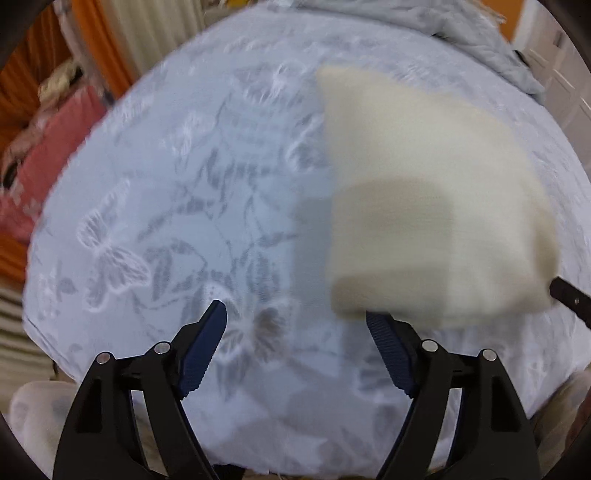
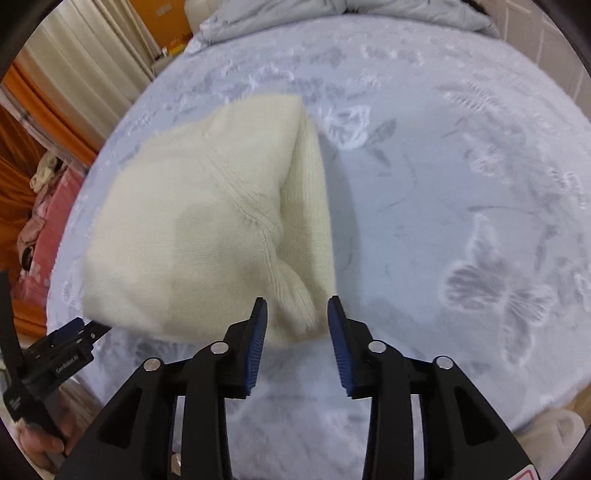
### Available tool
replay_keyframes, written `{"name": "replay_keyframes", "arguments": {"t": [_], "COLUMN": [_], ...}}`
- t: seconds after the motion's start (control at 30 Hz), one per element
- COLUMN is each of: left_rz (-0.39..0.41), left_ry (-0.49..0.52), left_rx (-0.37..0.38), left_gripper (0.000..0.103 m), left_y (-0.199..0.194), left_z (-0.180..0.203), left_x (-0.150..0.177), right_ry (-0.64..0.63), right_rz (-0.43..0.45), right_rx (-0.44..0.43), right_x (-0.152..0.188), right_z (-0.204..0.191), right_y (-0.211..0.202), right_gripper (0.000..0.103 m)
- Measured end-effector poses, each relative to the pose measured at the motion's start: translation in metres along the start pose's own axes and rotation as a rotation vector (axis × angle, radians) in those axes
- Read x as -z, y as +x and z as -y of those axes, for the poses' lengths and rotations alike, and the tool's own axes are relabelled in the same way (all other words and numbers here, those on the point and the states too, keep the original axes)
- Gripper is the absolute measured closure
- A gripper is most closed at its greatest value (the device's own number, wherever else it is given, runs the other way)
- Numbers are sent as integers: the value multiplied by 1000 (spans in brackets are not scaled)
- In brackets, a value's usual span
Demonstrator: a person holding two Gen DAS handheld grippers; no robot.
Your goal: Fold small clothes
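Observation:
A cream knitted garment (image 2: 207,221), folded into a thick pad, lies on a pale blue bed sheet (image 2: 461,184) printed with butterflies. In the right wrist view its near right corner sits between the fingers of my right gripper (image 2: 297,302); the jaws stand apart and the pads do not press on it. In the left wrist view, which is blurred, the garment (image 1: 424,184) lies at the right. Its near edge covers the tip of the right finger (image 1: 384,332) of my left gripper (image 1: 295,314). That gripper is wide open over bare sheet.
A crumpled grey blanket (image 2: 332,14) lies at the far end of the bed. Pink bedding (image 1: 48,155) and orange curtains (image 2: 22,122) are off the bed's left side. The left gripper (image 2: 70,332) and a hand (image 2: 40,443) show at the right view's lower left.

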State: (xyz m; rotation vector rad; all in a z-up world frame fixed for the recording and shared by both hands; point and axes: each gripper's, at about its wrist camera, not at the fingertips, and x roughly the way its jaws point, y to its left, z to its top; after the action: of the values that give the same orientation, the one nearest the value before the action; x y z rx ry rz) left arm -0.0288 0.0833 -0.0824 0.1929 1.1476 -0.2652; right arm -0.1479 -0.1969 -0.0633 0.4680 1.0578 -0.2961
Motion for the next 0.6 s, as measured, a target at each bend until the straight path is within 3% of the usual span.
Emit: {"name": "replay_keyframes", "arguments": {"t": [0.03,0.1,0.23,0.43,0.6], "left_rz": [32,71,163,186,178], "left_ry": [25,40,69,77,85], "left_rx": [-11,3,15,16,-23], "left_gripper": [25,13,8,8,8], "left_y": [-15,-31,-57,-62,-51], "left_z": [7,15,37,52,54], "left_x": [5,13,39,73,91], "right_ry": [6,6,-30,-64,-51], "right_rz": [20,48,92,119,107], "right_rx": [9,19,54,106,119], "right_x": [8,22,55,104,109], "right_z": [1,1,2,1,-2], "right_y": [-13,-28,-43,-39,-34], "right_gripper": [46,37,24,20,19]}}
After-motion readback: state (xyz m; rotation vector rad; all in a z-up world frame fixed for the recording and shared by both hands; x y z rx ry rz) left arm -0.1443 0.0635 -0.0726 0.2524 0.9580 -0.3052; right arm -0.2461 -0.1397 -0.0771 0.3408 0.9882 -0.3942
